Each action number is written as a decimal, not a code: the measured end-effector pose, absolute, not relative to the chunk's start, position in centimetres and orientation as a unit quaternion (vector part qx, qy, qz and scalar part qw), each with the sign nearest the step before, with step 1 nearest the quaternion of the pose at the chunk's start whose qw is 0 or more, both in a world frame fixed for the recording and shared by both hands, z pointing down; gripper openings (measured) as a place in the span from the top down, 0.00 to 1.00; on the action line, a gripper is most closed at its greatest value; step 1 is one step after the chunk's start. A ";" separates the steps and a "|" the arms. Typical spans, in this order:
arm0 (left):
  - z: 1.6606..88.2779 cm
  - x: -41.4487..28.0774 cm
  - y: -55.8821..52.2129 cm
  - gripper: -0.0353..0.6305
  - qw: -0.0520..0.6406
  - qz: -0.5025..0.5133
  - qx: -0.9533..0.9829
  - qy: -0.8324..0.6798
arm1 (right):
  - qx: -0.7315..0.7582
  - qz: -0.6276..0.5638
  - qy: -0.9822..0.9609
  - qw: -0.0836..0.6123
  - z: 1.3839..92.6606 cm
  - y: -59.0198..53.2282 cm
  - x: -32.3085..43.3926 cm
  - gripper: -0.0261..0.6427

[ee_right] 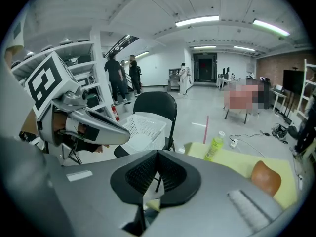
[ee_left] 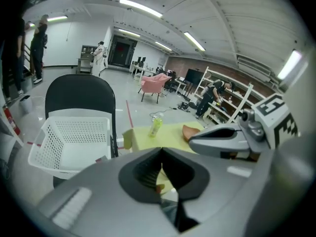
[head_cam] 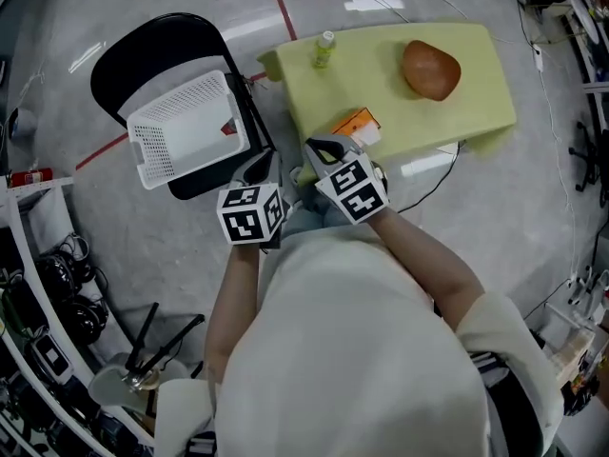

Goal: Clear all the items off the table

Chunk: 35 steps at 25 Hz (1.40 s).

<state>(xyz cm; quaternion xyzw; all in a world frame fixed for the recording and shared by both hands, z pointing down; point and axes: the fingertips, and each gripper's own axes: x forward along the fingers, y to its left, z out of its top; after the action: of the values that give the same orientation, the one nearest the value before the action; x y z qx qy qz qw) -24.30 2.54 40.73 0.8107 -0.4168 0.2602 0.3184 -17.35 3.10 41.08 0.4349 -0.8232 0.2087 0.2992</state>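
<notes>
Now: left gripper (head_cam: 261, 167) and right gripper (head_cam: 324, 149) sit side by side at the near-left end of the table (head_cam: 476, 112).
Left gripper: jaws pressed together, nothing between them; just beside the basket's near corner.
Right gripper: jaws together, empty; tip just beside the box.
Box (head_cam: 354, 123): orange, on the table's near edge.
Bottle (head_cam: 324, 49): upright at the far-left corner, well apart from both grippers.
Bowl (head_cam: 430, 69): brown, further right on the table.
Basket (head_cam: 186, 129): white, on the chair (head_cam: 157, 50) left of the table.

Bright long ceiling lights (ee_right: 197, 20) fill the room. The shiny floor (head_cam: 374, 5) shows white glare. Picture edges bend round and go dark.
</notes>
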 end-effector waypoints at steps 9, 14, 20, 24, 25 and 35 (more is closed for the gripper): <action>40.1 -23.2 7.0 0.93 0.298 0.269 0.832 -0.383 | 0.501 0.214 -0.793 0.273 39.8 8.1 -14.7 0.96; 39.7 -21.9 8.8 0.93 0.294 0.271 0.842 -0.362 | 0.513 0.226 -0.778 0.282 40.0 11.1 -13.5 0.96; 39.5 -19.5 10.3 0.93 0.283 0.276 0.855 -0.335 | 0.543 0.229 -0.760 0.273 39.4 13.1 -11.0 0.96; 39.1 -17.2 10.7 0.93 0.274 0.277 0.863 -0.320 | 0.557 0.235 -0.751 0.267 39.5 13.8 -9.0 0.96; 39.1 -16.7 10.8 0.93 0.272 0.278 0.865 -0.317 | 0.559 0.235 -0.749 0.266 39.5 13.9 -8.5 0.96; 39.2 -9.8 10.8 0.93 0.270 0.281 0.863 -0.323 | 0.572 0.236 -0.741 0.260 39.4 14.1 0.2 0.96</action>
<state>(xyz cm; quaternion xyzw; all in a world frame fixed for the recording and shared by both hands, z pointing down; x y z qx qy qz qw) -9.82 10.80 39.21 0.8627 -0.3229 0.2807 0.2696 0.20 14.13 39.36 0.5722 -0.7412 0.2355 0.2602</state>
